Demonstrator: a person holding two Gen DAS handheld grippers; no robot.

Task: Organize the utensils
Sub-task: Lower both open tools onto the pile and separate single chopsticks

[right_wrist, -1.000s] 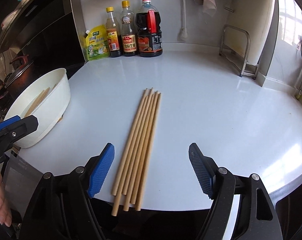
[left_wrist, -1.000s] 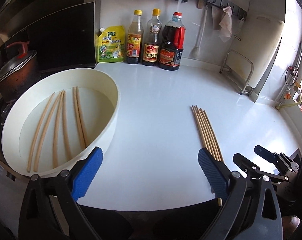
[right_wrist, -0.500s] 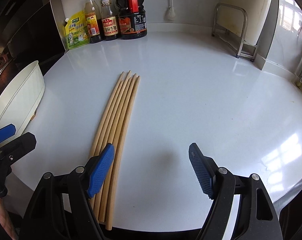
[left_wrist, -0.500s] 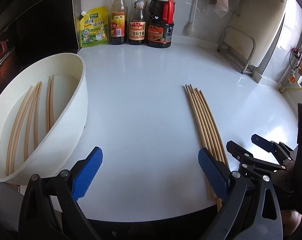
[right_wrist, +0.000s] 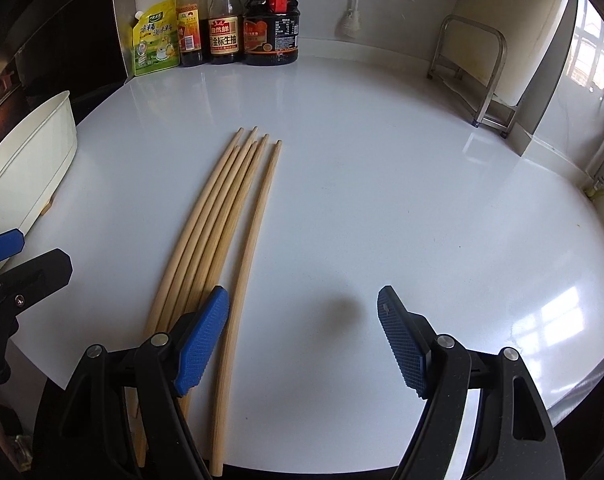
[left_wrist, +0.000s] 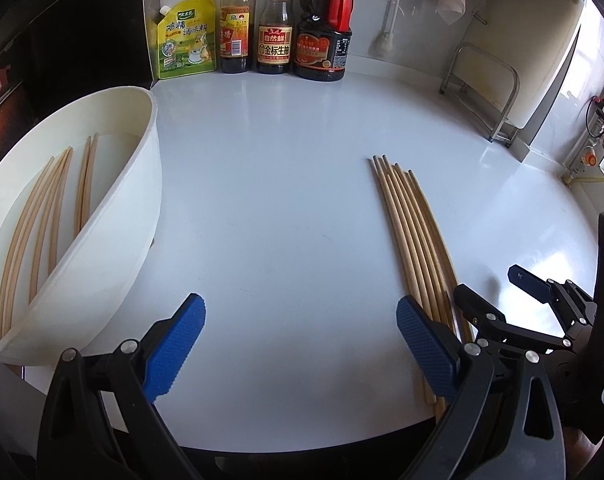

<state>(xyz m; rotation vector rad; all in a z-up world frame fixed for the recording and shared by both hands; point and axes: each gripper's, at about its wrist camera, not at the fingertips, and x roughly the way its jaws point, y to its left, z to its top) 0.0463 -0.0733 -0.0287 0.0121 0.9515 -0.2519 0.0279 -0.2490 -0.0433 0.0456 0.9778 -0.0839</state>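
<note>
- Loose chopsticks (right_wrist: 222, 224) flat on white surface (right_wrist: 381, 200), well right of the bowl (left_wrist: 114, 240).
- More chopsticks in bowl (left_wrist: 42, 216).
- Left tongs (left_wrist: 298, 344) released, empty.
- Right tongs (right_wrist: 302, 336) released, one chopstick between, untouched.

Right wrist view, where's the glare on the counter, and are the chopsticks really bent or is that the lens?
Right wrist view: window glare sits on the counter at lower right; the chopsticks bow from fisheye distortion, most likely. Left wrist view: the same chopsticks curve the other way, with glare at far right.
</note>
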